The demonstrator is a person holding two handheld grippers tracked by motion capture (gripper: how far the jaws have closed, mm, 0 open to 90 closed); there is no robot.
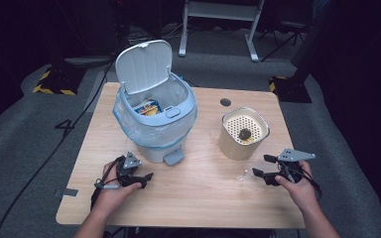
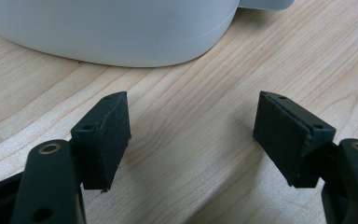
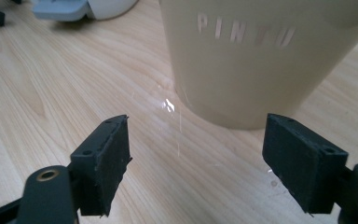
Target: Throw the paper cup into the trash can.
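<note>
A white pedal bin (image 1: 155, 124) with its lid up and a clear liner stands at the table's left-middle; a yellow and blue packet (image 1: 146, 108) lies inside. A beige canister (image 1: 243, 133) with a perforated top holds a dark lump (image 1: 244, 133) at the right. My left gripper (image 1: 146, 179) rests open on the table in front of the bin, whose white base (image 2: 121, 32) fills the top of the left gripper view. My right gripper (image 1: 262, 166) is open, just in front of the canister (image 3: 261, 56). A small clear scrap (image 1: 243, 175) lies between them.
The bin's blue foot pedal (image 1: 174, 157) juts toward me. A round cable hole (image 1: 225, 102) sits at the table's back. Grey floor and a white frame's legs (image 1: 218, 29) lie beyond the wooden table (image 1: 203, 198). A wet shine (image 3: 168, 105) marks the wood by the canister.
</note>
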